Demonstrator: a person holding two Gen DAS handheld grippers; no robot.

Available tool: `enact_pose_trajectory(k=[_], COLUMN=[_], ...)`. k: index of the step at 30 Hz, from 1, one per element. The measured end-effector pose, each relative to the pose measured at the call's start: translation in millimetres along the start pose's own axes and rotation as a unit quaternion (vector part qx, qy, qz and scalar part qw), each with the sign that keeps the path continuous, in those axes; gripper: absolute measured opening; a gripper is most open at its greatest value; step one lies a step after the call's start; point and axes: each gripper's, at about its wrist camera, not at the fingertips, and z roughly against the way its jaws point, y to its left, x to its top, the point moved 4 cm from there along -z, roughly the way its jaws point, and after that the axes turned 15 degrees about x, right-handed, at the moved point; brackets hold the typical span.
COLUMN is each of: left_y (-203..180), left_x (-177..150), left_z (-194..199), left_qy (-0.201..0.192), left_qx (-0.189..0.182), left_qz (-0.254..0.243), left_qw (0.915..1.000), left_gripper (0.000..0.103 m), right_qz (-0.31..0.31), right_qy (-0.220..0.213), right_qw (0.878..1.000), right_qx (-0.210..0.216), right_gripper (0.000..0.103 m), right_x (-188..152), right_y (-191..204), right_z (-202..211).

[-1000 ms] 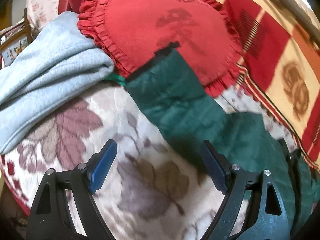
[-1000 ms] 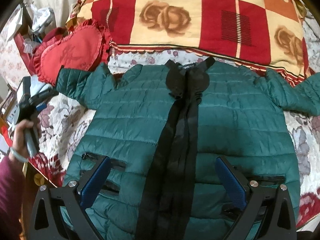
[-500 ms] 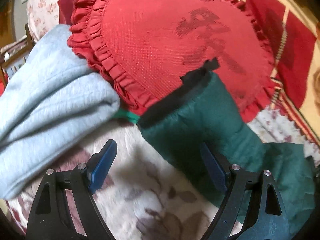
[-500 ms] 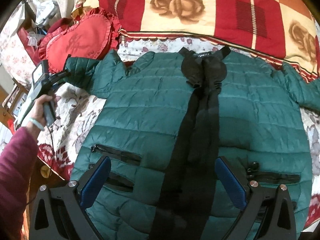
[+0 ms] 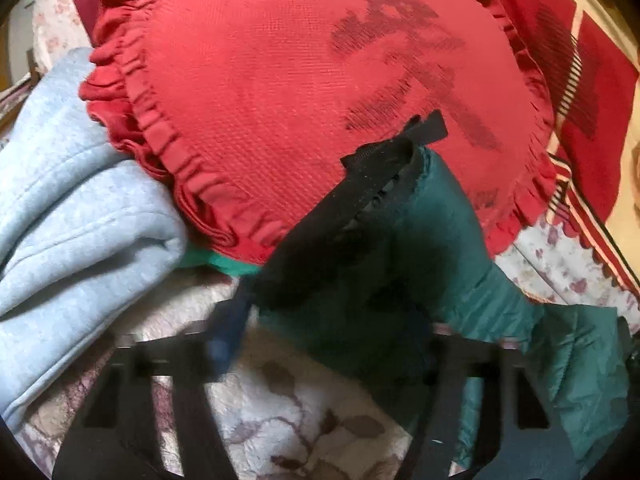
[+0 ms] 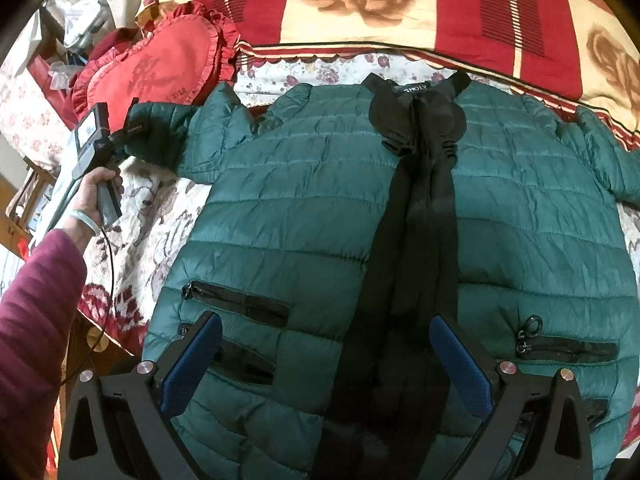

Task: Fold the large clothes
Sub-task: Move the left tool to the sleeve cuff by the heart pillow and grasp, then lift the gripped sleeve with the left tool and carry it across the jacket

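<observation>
Green jacket (image 6: 304, 208) lies flat, front up, on the bed (image 6: 160, 216), filling the centre of the right wrist view; black zip strip runs down the middle, collar toward the top. Its sleeve (image 6: 168, 136) reaches to the left of frame, cuff resting on the edge of the red heart cushion (image 6: 160, 72). Left claw (image 5: 332, 332) sits at the cuff (image 5: 384, 176), blurred; fingers are either side of the sleeve end, cannot tell if they grip it. Left hand (image 6: 100, 192) holds that tool at mid left. Right claw (image 6: 326, 360) is wide apart at frame bottom, over the jacket's lower half, holding nothing. Grey garment (image 5: 76, 216) lies left of the cushion; checked blanket (image 6: 400, 4) along the top.
</observation>
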Motion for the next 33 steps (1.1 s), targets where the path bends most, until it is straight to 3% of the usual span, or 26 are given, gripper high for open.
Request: enact_pose_trajectory(k=[1, 3, 6, 15, 21, 33], left_y=[-1, -3, -6, -8, -10, -62], left_x=[0, 0, -4, -31, -51, -71], left_z=[1, 7, 24, 105, 159, 279], left_qy=[0.003, 0.007, 0.006, 0.013, 0.006, -0.019], left_qx=[-0.007, -0.024, -0.049, -0.105, -0.121, -0.206], left_qz=[0.0, 0.001, -0.007, -0.009, -0.013, -0.058], left_qw=[1.0, 0.9997, 0.9988, 0.9943, 0.9926, 0.9767], left_gripper=[0.03, 0.021, 0.016, 0.014, 0.014, 0.014], right_qz=[-0.002, -0.004, -0.001, 0.002, -0.001, -0.031], right_qy=[0.0, 0.001, 0.003, -0.017, -0.04, -0.067], right_qw=[1.0, 1.0, 1.0, 1.0, 0.999, 0.997], right_qx=[0.0, 0.004, 0.008, 0.019, 0.009, 0.003], right_gripper=[0.103, 0.103, 0.103, 0.103, 0.103, 0.103], right_x=[0, -2, -5, -10, -13, -33], right_y=[0, 0, 3, 10, 2, -24], right_z=[-1, -1, -2, 14, 35, 71])
